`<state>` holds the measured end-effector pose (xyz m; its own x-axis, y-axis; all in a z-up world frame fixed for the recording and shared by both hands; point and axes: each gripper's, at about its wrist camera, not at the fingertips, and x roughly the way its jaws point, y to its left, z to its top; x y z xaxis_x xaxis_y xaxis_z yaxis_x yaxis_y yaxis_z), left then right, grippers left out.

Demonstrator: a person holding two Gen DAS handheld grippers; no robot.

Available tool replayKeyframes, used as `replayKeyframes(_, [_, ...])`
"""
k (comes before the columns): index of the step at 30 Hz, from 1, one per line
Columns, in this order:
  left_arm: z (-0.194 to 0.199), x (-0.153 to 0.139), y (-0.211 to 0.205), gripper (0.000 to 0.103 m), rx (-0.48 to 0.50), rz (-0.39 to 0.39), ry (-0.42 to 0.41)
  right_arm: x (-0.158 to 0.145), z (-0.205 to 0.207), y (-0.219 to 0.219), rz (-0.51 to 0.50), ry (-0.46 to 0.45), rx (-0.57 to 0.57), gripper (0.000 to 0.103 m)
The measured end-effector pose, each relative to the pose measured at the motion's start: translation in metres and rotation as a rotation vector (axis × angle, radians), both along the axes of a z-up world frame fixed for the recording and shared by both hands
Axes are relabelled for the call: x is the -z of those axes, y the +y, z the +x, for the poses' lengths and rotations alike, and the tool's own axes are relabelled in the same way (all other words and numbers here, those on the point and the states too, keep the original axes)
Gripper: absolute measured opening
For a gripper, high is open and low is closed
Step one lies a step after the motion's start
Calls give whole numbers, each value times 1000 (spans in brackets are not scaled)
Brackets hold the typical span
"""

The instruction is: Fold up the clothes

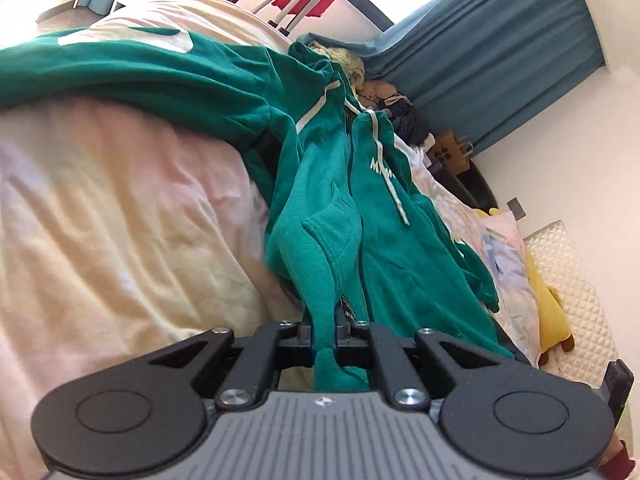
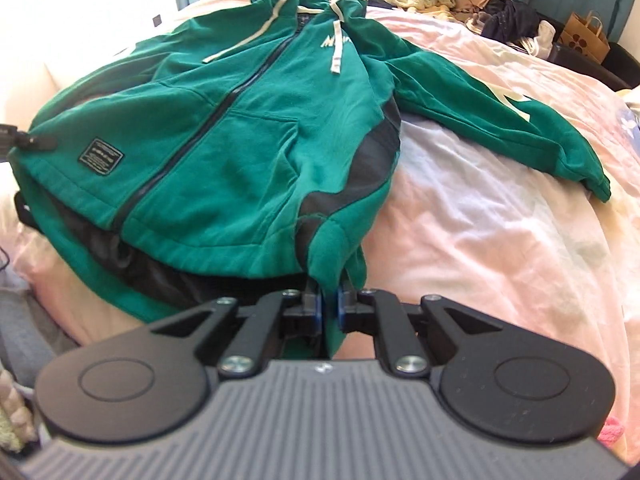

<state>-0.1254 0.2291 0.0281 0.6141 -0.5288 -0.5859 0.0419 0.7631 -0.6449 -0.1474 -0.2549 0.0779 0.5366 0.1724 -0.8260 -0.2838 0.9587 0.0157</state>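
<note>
A green zip hoodie (image 2: pixel 224 120) with white drawstrings and a dark lining lies front up on the pale bed cover (image 2: pixel 480 220). One sleeve (image 2: pixel 500 120) stretches out to the right. My right gripper (image 2: pixel 329 300) is shut on the hoodie's bottom hem at its right corner. In the left wrist view the hoodie (image 1: pixel 360 220) hangs stretched in front of me, and my left gripper (image 1: pixel 325 330) is shut on a fold of its hem. The left gripper also shows at the hoodie's left hem in the right wrist view (image 2: pixel 24 140).
A heap of other clothes (image 2: pixel 460 0) and a brown paper bag (image 2: pixel 584 36) sit at the far side of the bed. Teal curtains (image 1: pixel 500 60) hang by the window. A yellow plush toy (image 1: pixel 548 312) and a patterned pillow (image 1: pixel 504 264) lie at the bed's edge.
</note>
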Motion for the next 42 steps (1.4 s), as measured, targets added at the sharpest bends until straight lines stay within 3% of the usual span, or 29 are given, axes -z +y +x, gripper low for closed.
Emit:
replayKeyframes(3, [-16,-3,24,6,-25,81,55,-4,-9,8,-16,33,-47,9])
replayKeyframes(5, [-24,11,26,7,-1,200,117,14,-12,16,-59,93,-73,8])
replayKeyframes(8, [-25,15,11,7,37,321,126,45,-13,30,-118,180,-99,8])
replayKeyframes(11, [-27,9,-6,10,68,435,106,52,-14,32,-106,188,-87,9])
replayKeyframes(14, [-34,-7,-12,24,38,519,89,35,-16,22,-34,160,-6,12])
replayKeyframes(16, [-40,-23,-14,53,-10,567,54,19,-21,15,22,130,51,16])
replayKeyframes(18, [-47,-42,-15,70,-68,606,11,3,-25,11,59,72,90,27])
replayKeyframes(19, [-50,-51,-14,80,-98,615,-14,-6,-27,10,67,36,105,42])
replayKeyframes(20, [-52,-61,-13,85,-128,623,-39,-14,-29,9,74,-1,117,59])
replayKeyframes(22, [-49,-71,-22,89,-166,633,-77,-28,-34,12,92,-84,136,73])
replayKeyframes(27, [-37,-98,-50,96,-206,644,-161,-43,-21,27,148,-204,170,74])
replayKeyframes(33, [-11,-110,-92,100,-211,631,-233,-27,5,47,227,-284,233,74])
replayKeyframes(37, [10,-104,-124,102,-185,651,-281,-15,23,56,284,-325,281,74])
replayKeyframes(40, [30,-91,-144,103,-172,680,-315,-5,36,63,327,-355,317,86])
replayKeyframes(42, [45,-77,-153,103,-159,679,-331,4,52,49,375,-334,351,86])
